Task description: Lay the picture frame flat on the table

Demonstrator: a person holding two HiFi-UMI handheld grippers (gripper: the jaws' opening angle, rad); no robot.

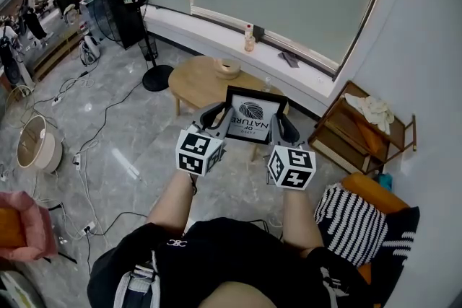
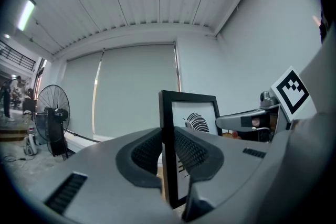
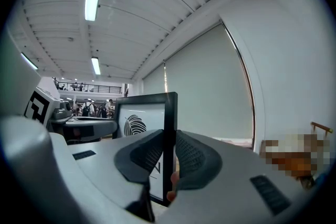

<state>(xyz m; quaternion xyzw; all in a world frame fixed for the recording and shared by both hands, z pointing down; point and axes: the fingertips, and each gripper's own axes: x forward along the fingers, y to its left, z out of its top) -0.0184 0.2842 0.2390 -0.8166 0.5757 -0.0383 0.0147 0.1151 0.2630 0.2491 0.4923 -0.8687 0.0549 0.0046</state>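
A black picture frame (image 1: 254,116) with a white print of a dark feather-like shape is held up above the near edge of a round wooden table (image 1: 196,84). Its lettering reads upside down in the head view. My left gripper (image 1: 221,120) is shut on the frame's left edge and my right gripper (image 1: 277,128) on its right edge. In the left gripper view the frame (image 2: 193,115) stands upright, its edge pinched between the ribbed pads (image 2: 187,149). The right gripper view shows the other edge of the frame (image 3: 142,119) clamped between the pads (image 3: 187,153).
A small round roll (image 1: 227,67) lies on the table. A standing fan (image 1: 120,0) is at the far left, with cables on the floor. A bottle (image 1: 249,39) stands on the window sill. A wooden rack (image 1: 359,132) and a striped cushion (image 1: 354,218) are at the right.
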